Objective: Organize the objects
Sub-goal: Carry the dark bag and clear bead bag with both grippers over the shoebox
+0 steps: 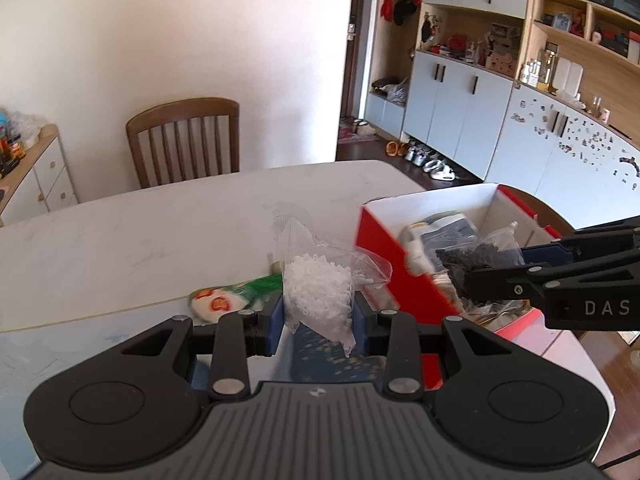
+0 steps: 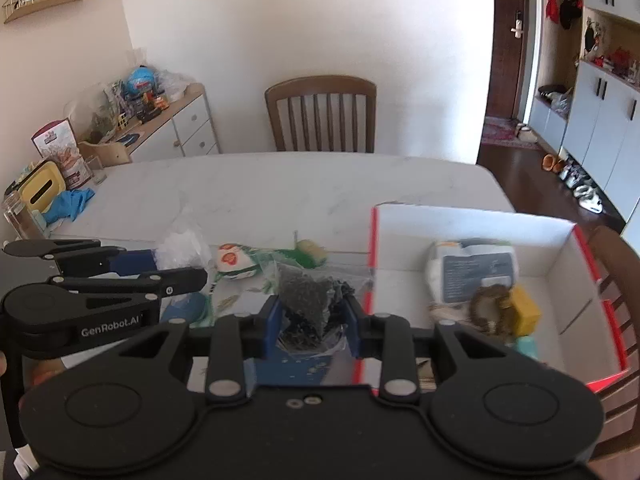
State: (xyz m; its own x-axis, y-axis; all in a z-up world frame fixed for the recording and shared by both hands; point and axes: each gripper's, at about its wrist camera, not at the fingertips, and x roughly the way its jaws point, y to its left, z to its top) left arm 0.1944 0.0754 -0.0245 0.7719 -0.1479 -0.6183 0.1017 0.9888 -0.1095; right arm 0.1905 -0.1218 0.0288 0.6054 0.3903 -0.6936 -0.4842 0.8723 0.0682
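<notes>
Left wrist view: the left hand-held gripper [image 1: 318,320] is seen clamped on a clear bag of white beads [image 1: 318,296], the bag pinched between the two blue pads [image 1: 273,322] and held above the white marble bench [image 1: 160,232]. At the right edge of the same view, the right hand-held gripper [image 1: 464,280] is seen closed on a clear bag of black beads [image 1: 480,258], which is held over the red-sided cardboard box [image 1: 384,256] with a white interior. In the right wrist view, the same black bag [image 2: 308,300] is shown pressed between that gripper's blue pads, just left of the box's near left wall [image 2: 374,240]. A grey-labelled white pouch [image 2: 472,272], a yellow block [image 2: 524,312] and a brownish ring-shaped item [image 2: 490,308] are seen lying inside the box. A green-and-white packet with red marks [image 2: 240,260] is seen lying on the bench to the left of the box, and a blue printed sheet [image 1: 332,360] is visible beneath the left gripper. A wooden chair [image 2: 320,114] is placed at the far side of the bench, against the wall.
</notes>
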